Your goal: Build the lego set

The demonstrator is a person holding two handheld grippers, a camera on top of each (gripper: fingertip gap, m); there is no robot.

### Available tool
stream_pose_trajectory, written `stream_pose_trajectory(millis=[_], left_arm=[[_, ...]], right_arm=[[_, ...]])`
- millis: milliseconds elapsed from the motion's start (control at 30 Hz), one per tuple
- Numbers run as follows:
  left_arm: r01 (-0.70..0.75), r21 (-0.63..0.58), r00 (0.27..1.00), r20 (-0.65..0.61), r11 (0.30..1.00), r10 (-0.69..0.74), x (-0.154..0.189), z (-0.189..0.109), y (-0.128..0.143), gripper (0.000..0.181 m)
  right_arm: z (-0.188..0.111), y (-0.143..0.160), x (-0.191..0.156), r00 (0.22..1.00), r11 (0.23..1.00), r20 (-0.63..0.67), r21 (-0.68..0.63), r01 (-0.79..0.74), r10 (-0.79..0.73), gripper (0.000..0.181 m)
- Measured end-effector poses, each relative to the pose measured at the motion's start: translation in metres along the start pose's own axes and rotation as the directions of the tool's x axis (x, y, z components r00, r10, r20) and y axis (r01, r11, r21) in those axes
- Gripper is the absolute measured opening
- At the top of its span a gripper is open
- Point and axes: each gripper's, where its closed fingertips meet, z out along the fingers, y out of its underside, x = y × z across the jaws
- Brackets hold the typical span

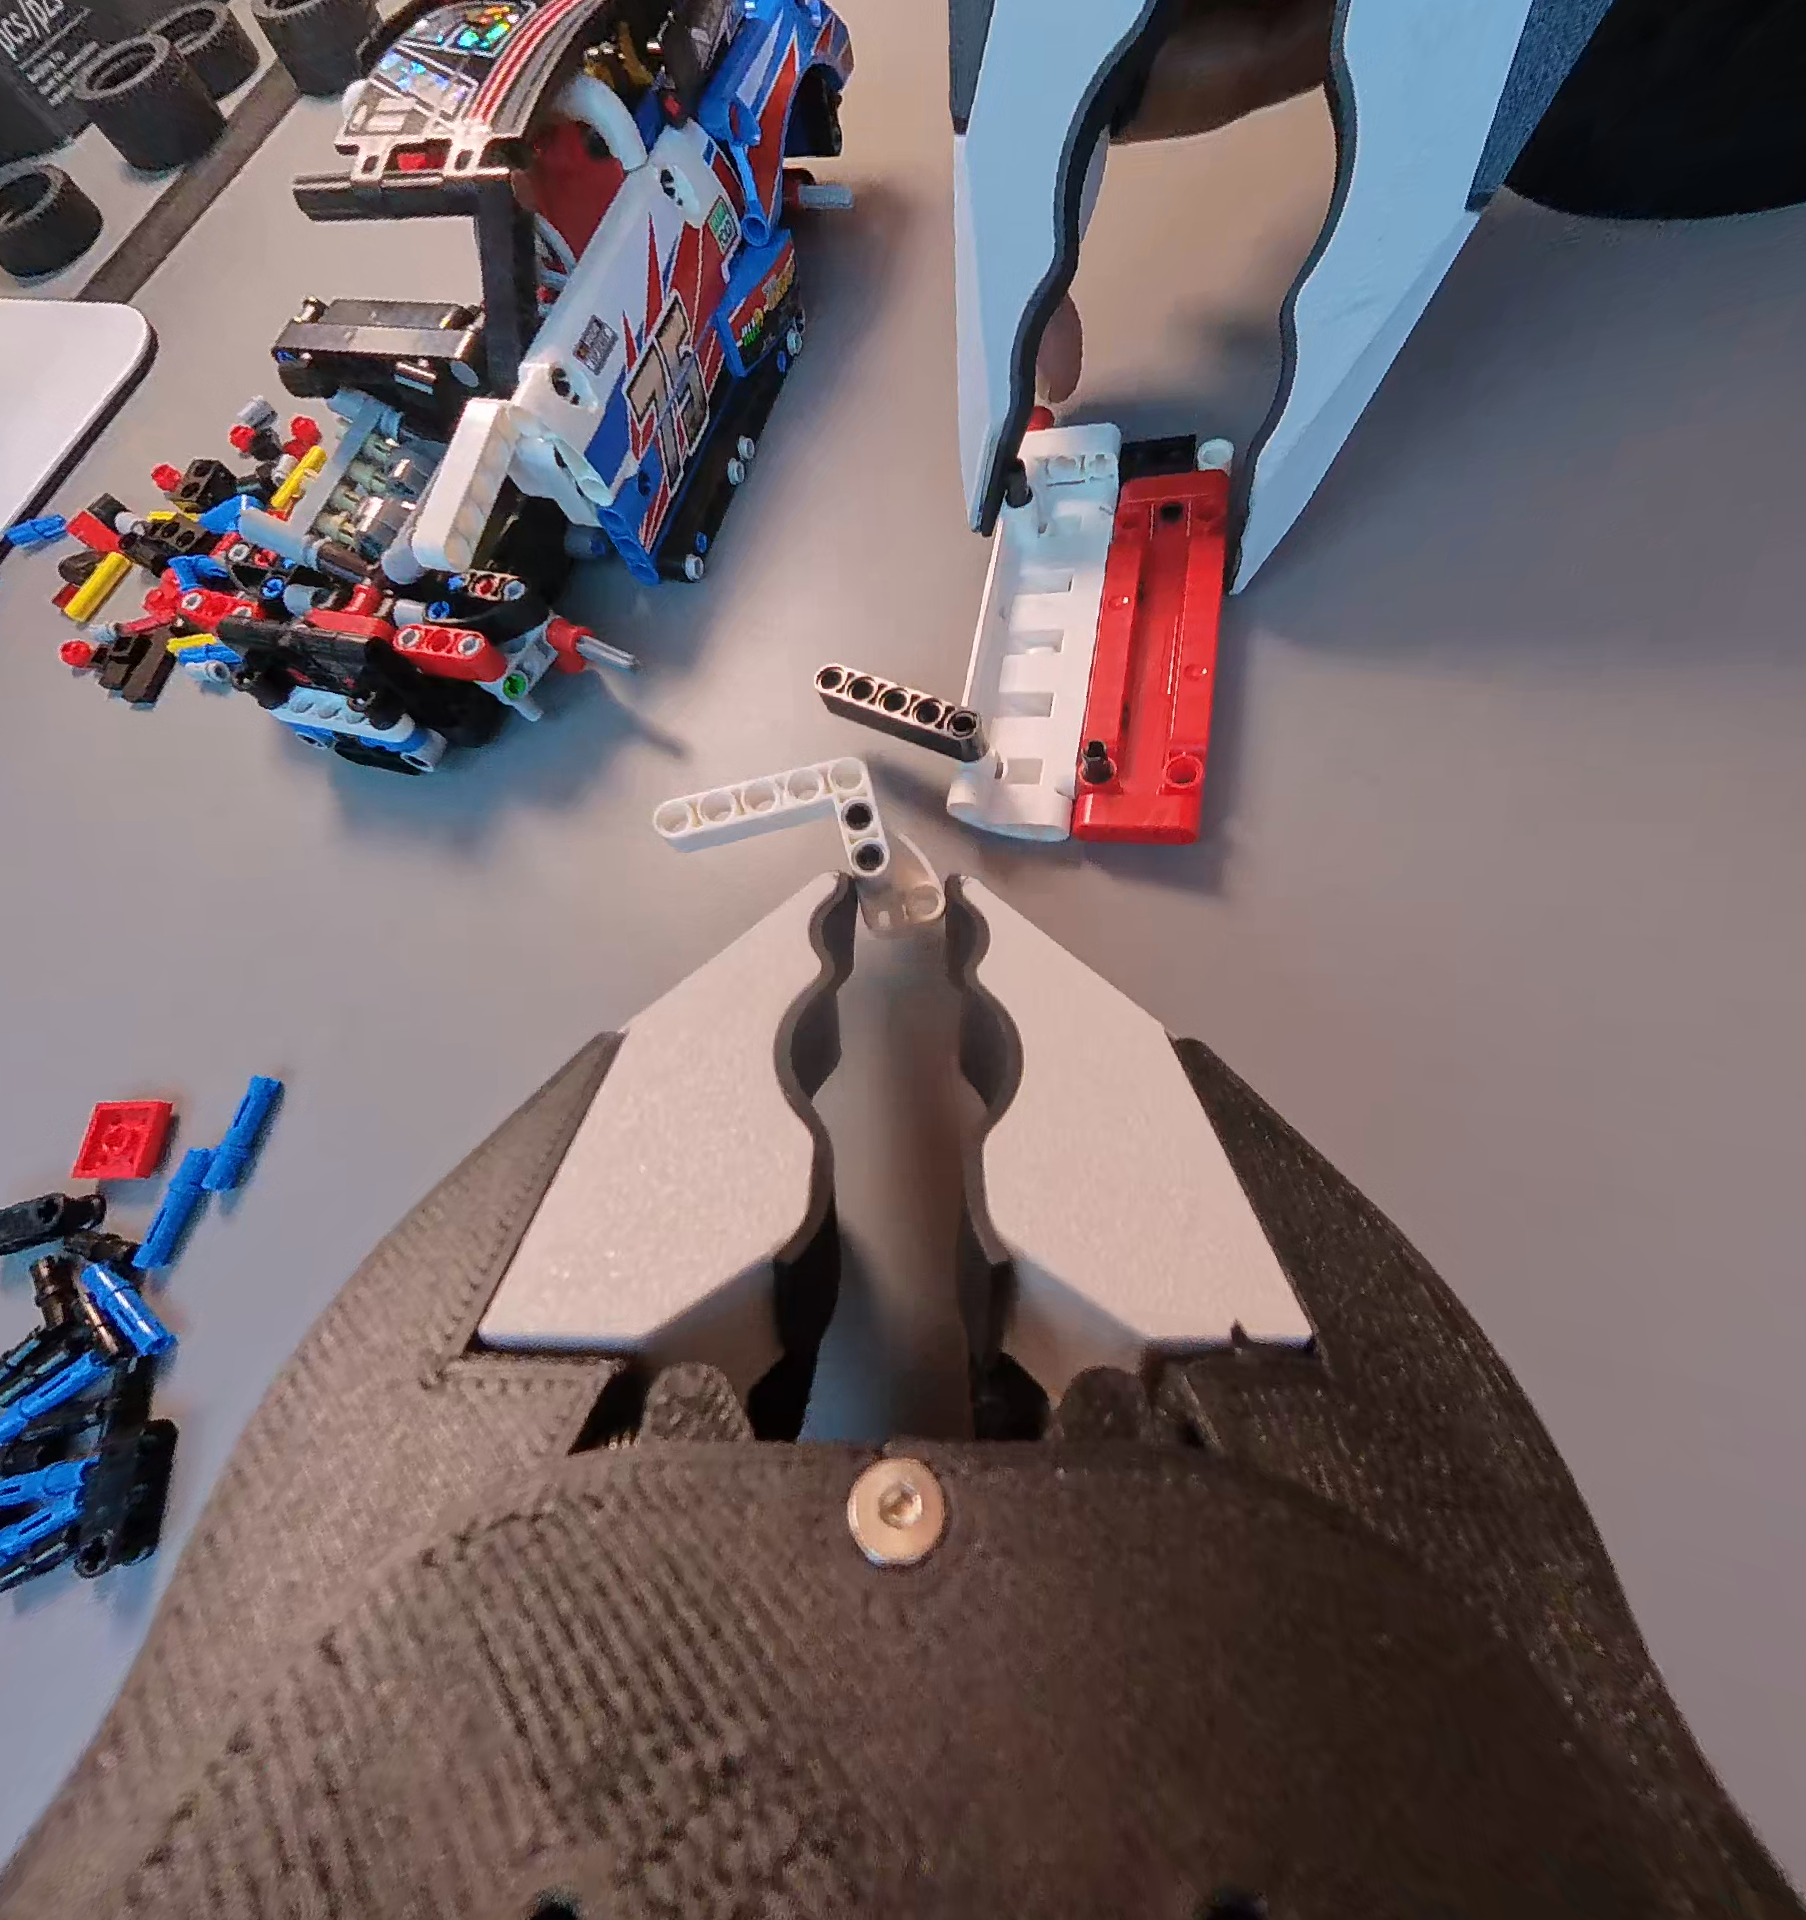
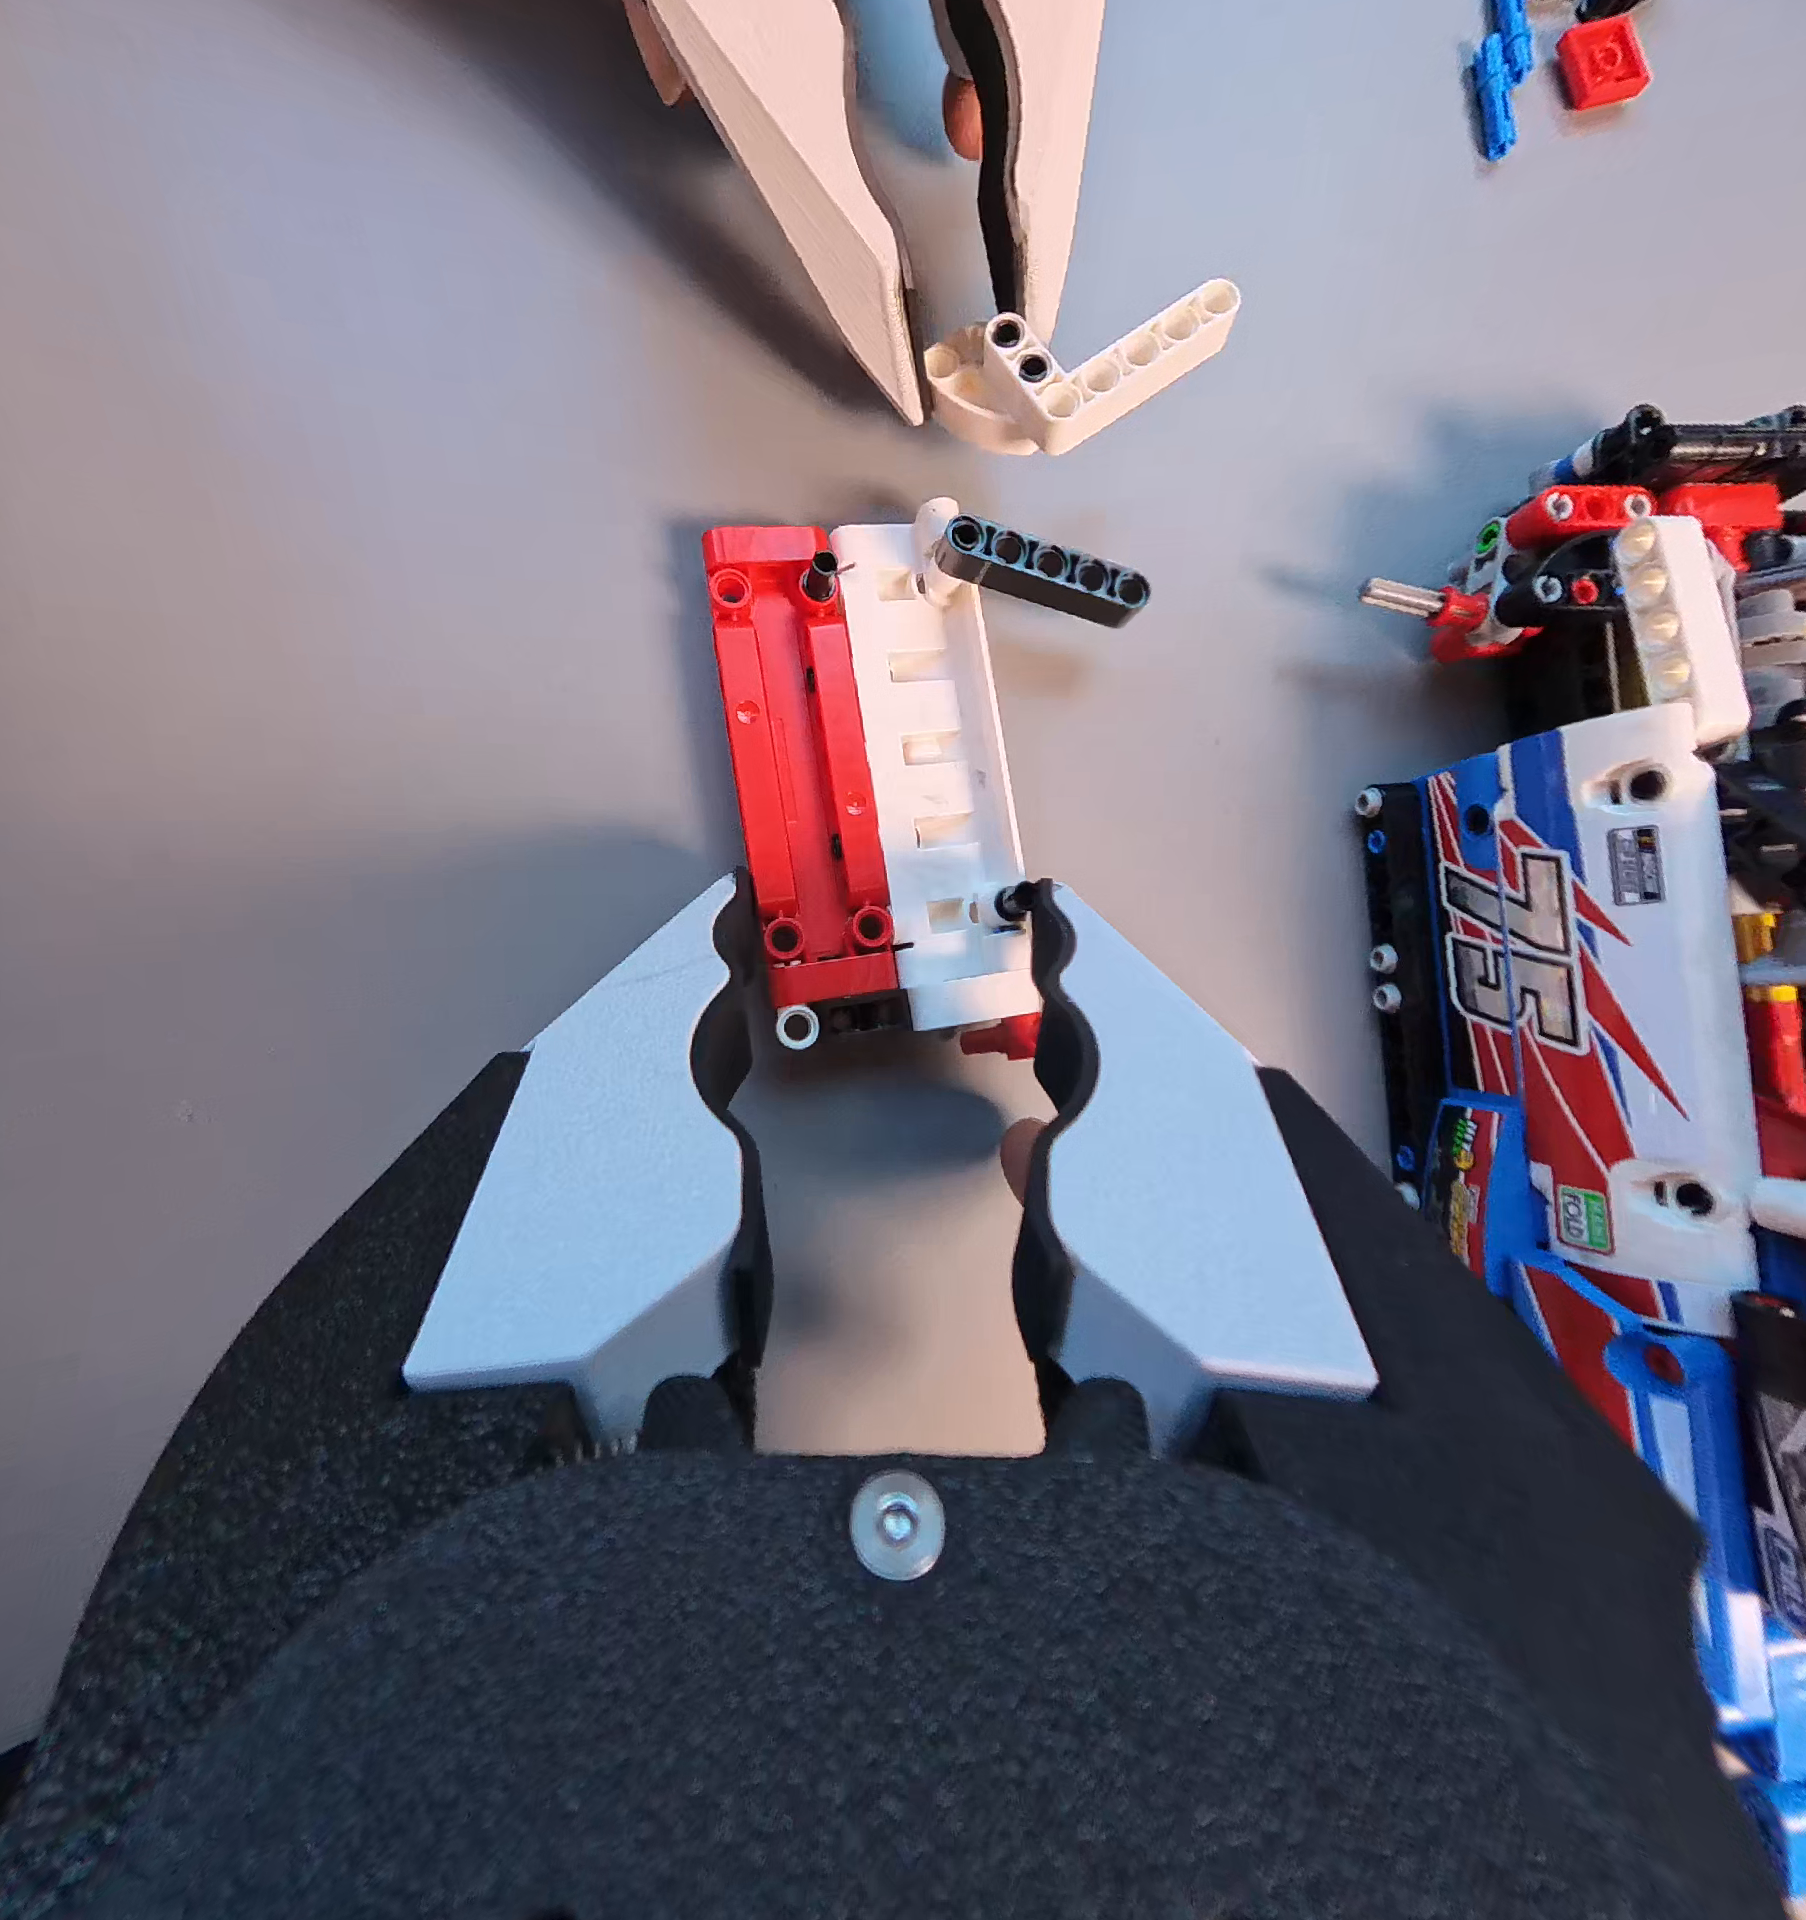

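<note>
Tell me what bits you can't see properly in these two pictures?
- Toy car: its top is cut off by the edge in the left wrist view, its far side in the right wrist view.
- Red and white panel: its near end sits between the right gripper fingers; whether they touch it is unclear.
- Small white piece in the left gripper: the fingers hide most of it.
- Black tyres: cut by the left view's top edge.

Left tongs [image 1: 897, 883] nearly closed, seemingly pinching; right tongs [image 2: 886, 904] spread wide, tips down.

bright even light, soft shadows on grey table [image 1: 1501, 935]; fisheye bending, blurred edges
</note>
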Motion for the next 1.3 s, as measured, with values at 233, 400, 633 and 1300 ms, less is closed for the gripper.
stream_pose_trajectory(millis=[233,400,633,1300], left_arm=[[0.006,-0.024,0.999,0.045,1.0,-0.004,-0.005,0.004,0.002,0.015],[0.077,-0.011,0.995,0.065,0.997,-0.076,-0.01,0.003,0.0,0.015],[0.111,0.006,0.99,0.086,0.994,-0.111,-0.013,-0.001,-0.003,0.015],[0.109,0.043,0.988,0.103,0.993,-0.113,-0.015,-0.008,-0.011,0.015]], right_arm=[[-0.004,0.003,0.002,0.999,1.0,-0.047,0.007,-0.004,0.004,0.05],[0.001,0.0,0.005,0.988,0.992,-0.094,-0.006,-0.124,0.122,0.05],[0.006,-0.01,-0.007,0.98,0.985,-0.106,-0.013,-0.169,0.167,0.053],[-0.003,-0.004,-0.008,0.97,0.972,-0.092,-0.058,-0.229,0.224,0.051]])
